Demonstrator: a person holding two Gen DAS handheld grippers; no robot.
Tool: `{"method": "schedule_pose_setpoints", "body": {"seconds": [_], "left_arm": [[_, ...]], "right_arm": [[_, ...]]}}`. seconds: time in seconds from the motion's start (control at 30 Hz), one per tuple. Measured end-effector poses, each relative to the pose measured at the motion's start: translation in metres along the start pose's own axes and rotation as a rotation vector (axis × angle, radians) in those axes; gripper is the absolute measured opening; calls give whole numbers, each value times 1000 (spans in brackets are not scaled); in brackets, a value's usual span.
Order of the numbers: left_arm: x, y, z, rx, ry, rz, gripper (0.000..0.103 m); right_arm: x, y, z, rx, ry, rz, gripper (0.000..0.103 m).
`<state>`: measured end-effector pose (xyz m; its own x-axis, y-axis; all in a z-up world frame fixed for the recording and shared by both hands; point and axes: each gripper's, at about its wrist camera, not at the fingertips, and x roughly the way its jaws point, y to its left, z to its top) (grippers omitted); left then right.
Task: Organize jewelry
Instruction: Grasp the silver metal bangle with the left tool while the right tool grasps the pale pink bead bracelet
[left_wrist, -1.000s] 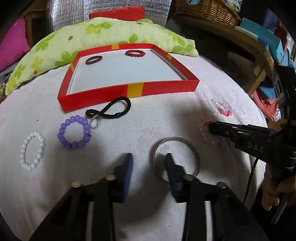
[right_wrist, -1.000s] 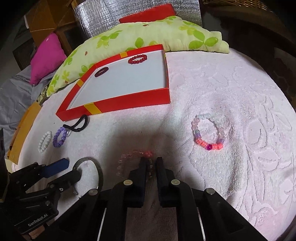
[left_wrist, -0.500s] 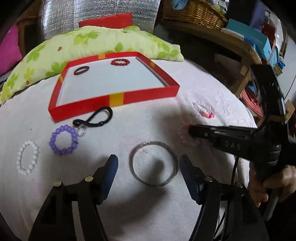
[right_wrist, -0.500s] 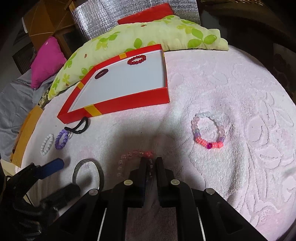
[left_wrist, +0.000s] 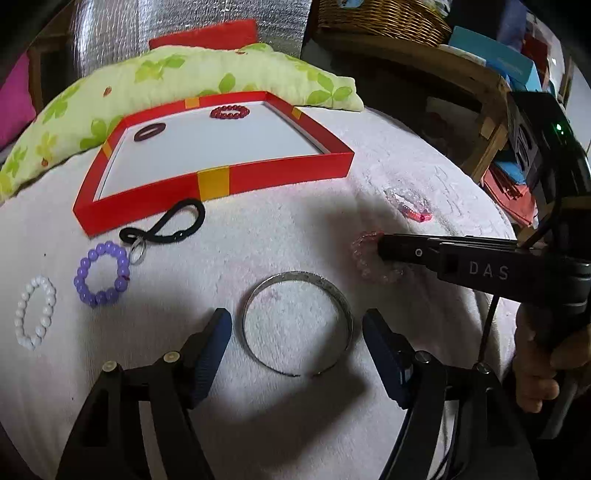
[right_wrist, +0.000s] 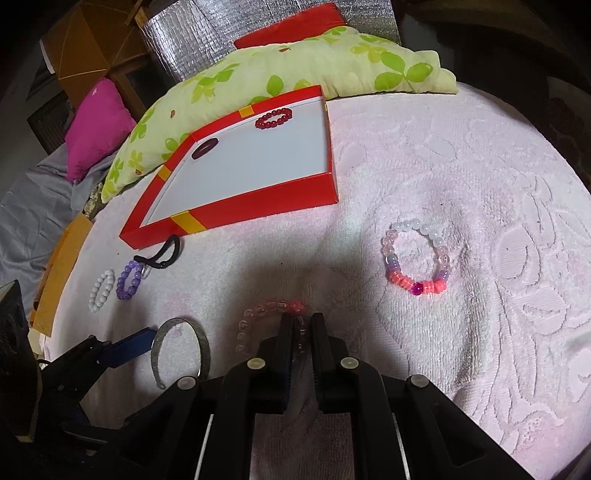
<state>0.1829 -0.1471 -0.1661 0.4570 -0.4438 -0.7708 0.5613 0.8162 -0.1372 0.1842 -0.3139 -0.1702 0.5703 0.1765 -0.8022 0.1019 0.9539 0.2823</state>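
A silver bangle (left_wrist: 295, 274) lies flat on the pink-white towel between the blue pads of my left gripper (left_wrist: 295, 321). Its jaws are opening and the pads stand clear of the bangle on both sides. To the right, my right gripper (left_wrist: 382, 245) is shut on a pale pink clear-bead bracelet (left_wrist: 360, 258). The right wrist view shows those beads (right_wrist: 258, 312) pinched between the closed fingers of the right gripper (right_wrist: 300, 321). The red tray (left_wrist: 214, 181) behind holds a dark red bead bracelet (left_wrist: 229, 112) and a dark ring (left_wrist: 149, 132).
On the towel lie a purple bead bracelet (left_wrist: 101, 273), a white bead bracelet (left_wrist: 35, 317), a black hair tie (left_wrist: 166, 225) and a pink-and-white bracelet (right_wrist: 415, 256). A green leaf-print pillow (left_wrist: 184, 74) sits behind the tray. A wooden shelf with a wicker basket (left_wrist: 380, 14) stands at the right.
My left gripper's jaws have spread from a narrow gap at the bangle's left rim to a wide stance around the whole bangle. The right gripper stayed shut on the pink bracelet.
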Motion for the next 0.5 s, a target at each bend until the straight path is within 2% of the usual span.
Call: {"method": "schedule_pose_setpoints", "body": {"seconds": [0.1, 0.13, 0.17, 0.5], "left_arm": [[0, 1, 0, 2, -13, 3, 72], [0, 1, -1, 5, -18, 12, 64], [0, 1, -1, 9, -21, 17, 63], [-10, 11, 0, -11, -47, 29, 63]], "right_arm": [[0, 0, 0, -1, -1, -1, 10], [0, 0, 0, -1, -2, -1, 10], [0, 0, 0, -1, -3, -1, 10], [-8, 8, -2, -30, -29, 17, 9]]}}
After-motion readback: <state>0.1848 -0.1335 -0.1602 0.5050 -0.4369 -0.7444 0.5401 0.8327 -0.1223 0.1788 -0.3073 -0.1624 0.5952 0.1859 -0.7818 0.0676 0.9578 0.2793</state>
